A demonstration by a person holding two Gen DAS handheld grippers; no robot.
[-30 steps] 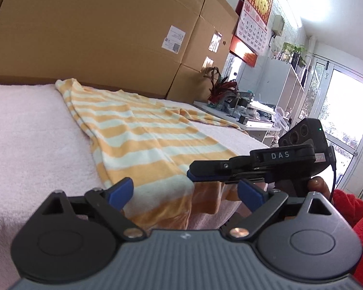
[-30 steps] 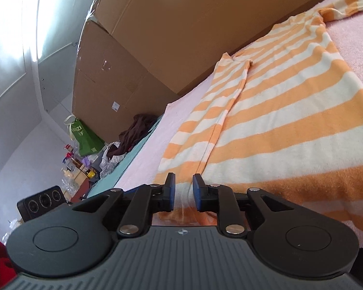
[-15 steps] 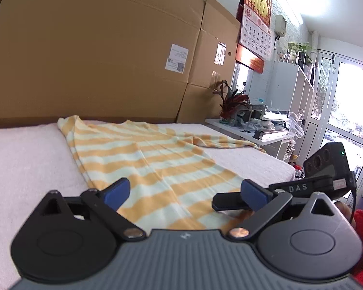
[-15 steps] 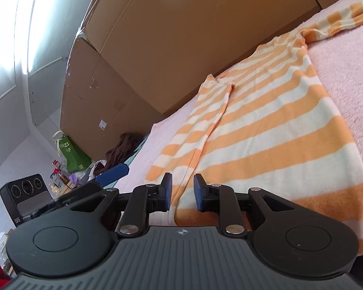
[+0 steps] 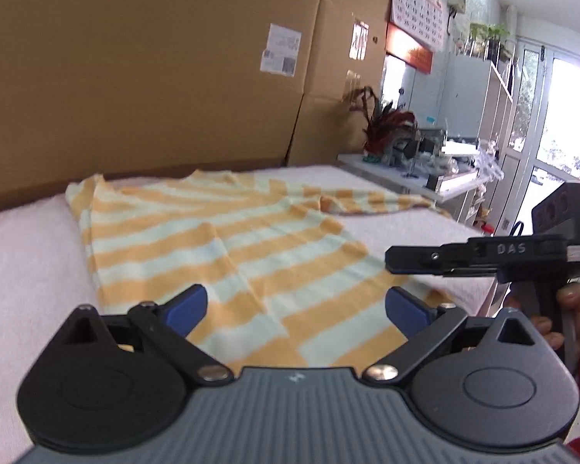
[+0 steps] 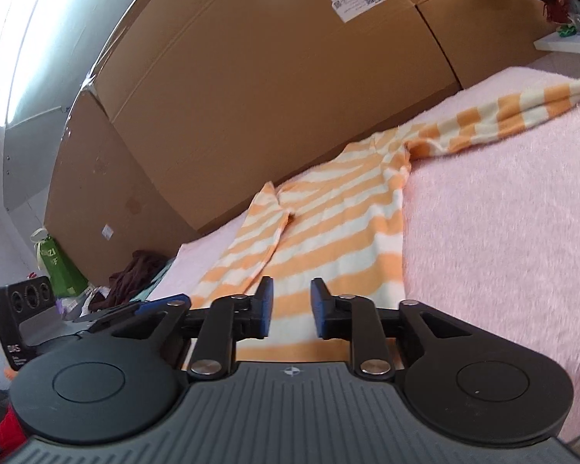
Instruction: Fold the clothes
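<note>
Lying ahead of right gripper [image 6: 290, 305], striped shirt [image 6: 328, 232]

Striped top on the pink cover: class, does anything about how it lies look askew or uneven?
Yes. The striped top lies lopsided: one sleeve is folded in along the body, the other sleeve trails outward across the pink cover. A crease runs down the body.
</note>
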